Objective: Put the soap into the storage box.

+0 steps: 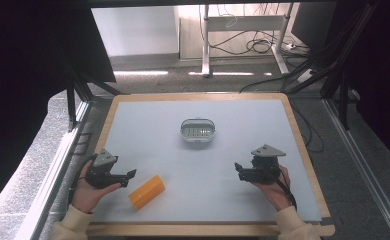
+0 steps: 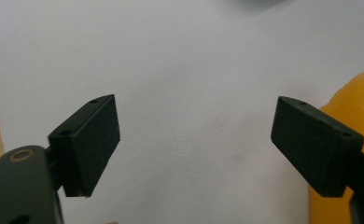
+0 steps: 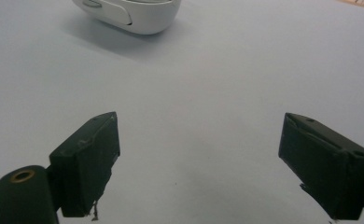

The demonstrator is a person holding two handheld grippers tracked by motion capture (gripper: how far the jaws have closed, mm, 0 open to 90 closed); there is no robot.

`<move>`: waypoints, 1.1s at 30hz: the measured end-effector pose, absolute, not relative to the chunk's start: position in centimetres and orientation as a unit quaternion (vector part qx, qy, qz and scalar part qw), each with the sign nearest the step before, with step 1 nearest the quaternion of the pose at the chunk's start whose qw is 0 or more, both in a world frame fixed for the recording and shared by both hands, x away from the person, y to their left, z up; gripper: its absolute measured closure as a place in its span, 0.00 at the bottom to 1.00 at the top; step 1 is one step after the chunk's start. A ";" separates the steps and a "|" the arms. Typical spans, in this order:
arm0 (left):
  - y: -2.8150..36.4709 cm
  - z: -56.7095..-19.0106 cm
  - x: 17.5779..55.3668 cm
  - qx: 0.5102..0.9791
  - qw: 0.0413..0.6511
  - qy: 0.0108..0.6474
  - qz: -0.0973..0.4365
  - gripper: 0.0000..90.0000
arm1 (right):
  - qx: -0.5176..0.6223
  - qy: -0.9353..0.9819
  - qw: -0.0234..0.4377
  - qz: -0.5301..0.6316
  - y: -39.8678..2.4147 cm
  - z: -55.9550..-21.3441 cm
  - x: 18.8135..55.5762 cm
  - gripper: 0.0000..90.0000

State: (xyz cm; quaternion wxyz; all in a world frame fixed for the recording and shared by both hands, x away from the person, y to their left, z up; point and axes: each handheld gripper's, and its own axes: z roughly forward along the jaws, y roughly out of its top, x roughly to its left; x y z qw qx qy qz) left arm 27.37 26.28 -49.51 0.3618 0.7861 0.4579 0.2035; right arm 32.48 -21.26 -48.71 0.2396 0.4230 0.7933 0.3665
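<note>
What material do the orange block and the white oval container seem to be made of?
The orange rectangular block looks like soap or wax: slightly translucent, rounded edges, dull sheen. The white oval container looks like smooth moulded plastic: glossy, rounded rim.

A pale grey counter (image 1: 243, 125) with a light wooden rim carries the scene. Beyond its far edge, the legs of a metal desk frame (image 1: 205, 40) stand on grey floor, with black cables (image 1: 255, 46) tangled beneath. Dark curtains (image 1: 28, 55) hang at both sides.

Orange block (image 1: 146, 192) beside left hand-held gripper (image 1: 128, 178)
</note>
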 end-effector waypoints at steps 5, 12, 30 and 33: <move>26.6 -49.2 27.2 0.782 0.361 0.470 0.192 0.24 | 0.414 0.805 0.227 0.359 -22.1 -49.3 32.3 0.13; 26.4 -48.3 26.5 0.796 0.339 0.460 0.198 0.28 | 0.404 0.816 0.219 0.350 -22.4 -49.3 31.2 0.11; 25.8 -46.4 26.0 0.817 0.355 0.431 0.143 0.35 | 0.413 0.800 0.228 0.370 -23.5 -49.7 31.3 0.14; 25.4 -45.7 25.7 0.826 0.346 0.423 0.139 0.38 | 0.414 0.801 0.234 0.364 -23.6 -49.9 31.3 0.15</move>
